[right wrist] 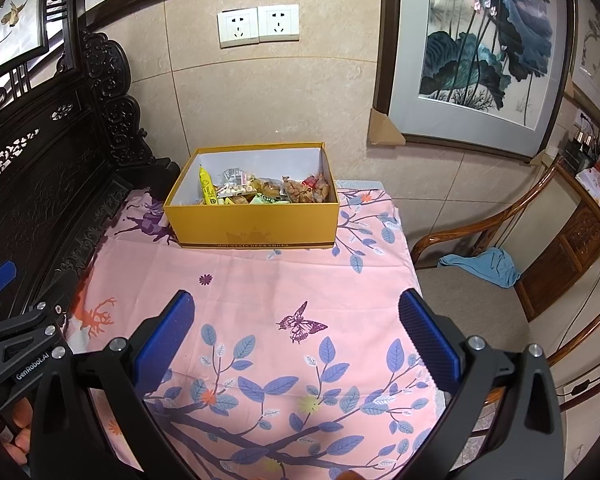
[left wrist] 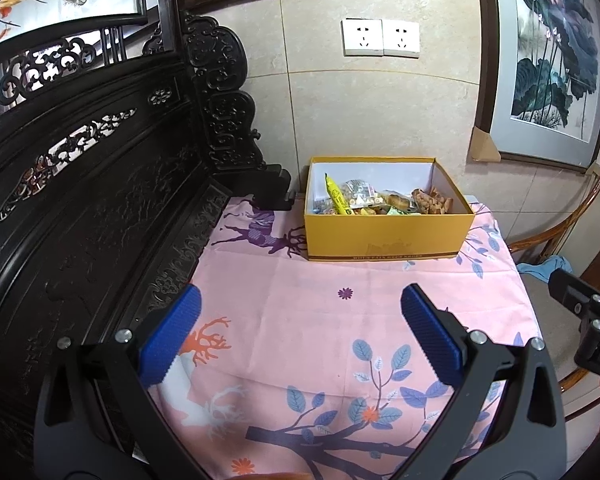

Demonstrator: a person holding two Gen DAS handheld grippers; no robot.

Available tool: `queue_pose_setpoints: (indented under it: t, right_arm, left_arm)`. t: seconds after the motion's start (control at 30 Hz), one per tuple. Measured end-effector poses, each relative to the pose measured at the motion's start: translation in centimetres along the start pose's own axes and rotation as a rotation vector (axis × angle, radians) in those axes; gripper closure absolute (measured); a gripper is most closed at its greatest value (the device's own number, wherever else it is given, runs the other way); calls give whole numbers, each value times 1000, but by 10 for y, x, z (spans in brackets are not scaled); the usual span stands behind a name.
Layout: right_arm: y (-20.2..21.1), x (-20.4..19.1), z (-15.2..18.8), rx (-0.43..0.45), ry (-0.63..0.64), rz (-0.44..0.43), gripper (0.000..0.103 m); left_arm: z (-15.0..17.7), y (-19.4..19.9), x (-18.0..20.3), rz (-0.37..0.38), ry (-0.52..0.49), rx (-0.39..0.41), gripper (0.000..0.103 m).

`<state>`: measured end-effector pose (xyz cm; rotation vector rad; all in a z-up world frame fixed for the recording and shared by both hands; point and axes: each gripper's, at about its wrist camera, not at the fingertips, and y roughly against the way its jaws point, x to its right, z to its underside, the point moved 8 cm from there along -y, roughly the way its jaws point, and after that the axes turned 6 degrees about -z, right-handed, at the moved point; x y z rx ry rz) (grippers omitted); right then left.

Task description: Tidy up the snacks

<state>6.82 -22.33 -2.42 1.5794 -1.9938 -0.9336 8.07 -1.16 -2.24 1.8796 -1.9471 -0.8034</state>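
A yellow cardboard box [left wrist: 388, 236] stands at the far edge of the table, near the wall; it also shows in the right wrist view [right wrist: 256, 222]. Several packaged snacks [left wrist: 380, 200] lie inside it, among them an upright yellow packet [right wrist: 207, 188]. My left gripper [left wrist: 300, 300] is open and empty, held above the pink floral tablecloth [left wrist: 300, 280] well short of the box. My right gripper [right wrist: 296, 308] is open and empty too, over the cloth [right wrist: 260, 280] at the near side. Part of the right gripper's body [left wrist: 584, 312] shows at the left view's right edge.
A dark carved wooden screen [left wrist: 100, 200] runs along the table's left side. A wooden chair [right wrist: 480, 240] with a blue cloth [right wrist: 488, 266] on its seat stands right of the table. Framed paintings [right wrist: 480, 48] lean on the tiled wall behind.
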Motion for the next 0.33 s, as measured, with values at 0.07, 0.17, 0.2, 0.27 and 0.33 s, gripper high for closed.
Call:
queue_pose_setpoints:
  t: [0.07, 0.17, 0.2, 0.27, 0.33]
  right_arm:
    - [1, 0, 0, 2, -1, 2, 1]
    - [2, 0, 0, 4, -4, 2, 1]
    - [2, 0, 0, 5, -5, 2, 1]
    - [2, 0, 0, 5, -5, 2, 1]
    - [2, 0, 0, 6, -4, 3, 1]
  left_arm:
    - [0, 1, 0, 8, 4, -1, 2]
    - [-1, 1, 1, 13, 0, -8, 2]
    - [-1, 1, 2, 15, 1, -5, 2]
    - [-2, 3, 2, 10, -5, 6, 2]
    - [-3, 3, 4, 14, -18, 5, 2]
